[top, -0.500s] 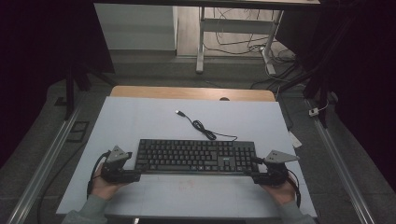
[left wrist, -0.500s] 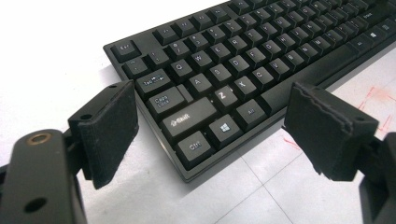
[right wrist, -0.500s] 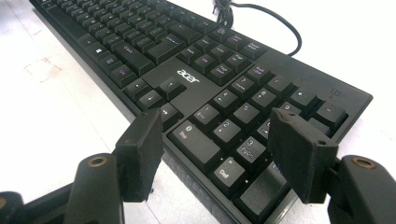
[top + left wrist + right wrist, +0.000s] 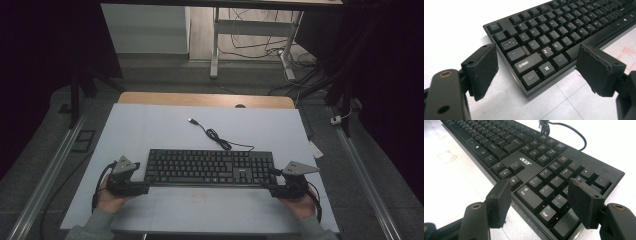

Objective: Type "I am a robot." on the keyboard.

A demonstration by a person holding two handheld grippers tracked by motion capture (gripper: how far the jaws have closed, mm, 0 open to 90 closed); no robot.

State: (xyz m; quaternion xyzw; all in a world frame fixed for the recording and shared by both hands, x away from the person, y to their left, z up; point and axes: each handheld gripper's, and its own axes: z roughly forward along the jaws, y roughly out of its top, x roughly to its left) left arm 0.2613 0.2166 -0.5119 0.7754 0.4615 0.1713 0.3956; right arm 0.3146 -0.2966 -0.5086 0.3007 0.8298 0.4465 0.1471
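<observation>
A black full-size plastic keyboard [image 4: 210, 167] lies flat on the white sheet covering the table [image 4: 150, 125], near the person's edge, long side across the high view. Its thin black cable [image 4: 220, 140] runs away from the back edge in a small loop and ends in a plug lying on the sheet. Left gripper [image 4: 142, 188] sits at the keyboard's near left corner, held in the person's left hand [image 4: 111, 199]; in the left gripper view its jaws stand released and wide, one pad [image 4: 482, 71] off the end of the keyboard, the other off its front edge, neither pressing on it. Right gripper [image 4: 266, 187] sits at the near right corner in the right hand [image 4: 300, 204]; its jaws are likewise parted, one pad [image 4: 585, 202] over the number keys, the other beside the front edge, whether touching I cannot tell.
</observation>
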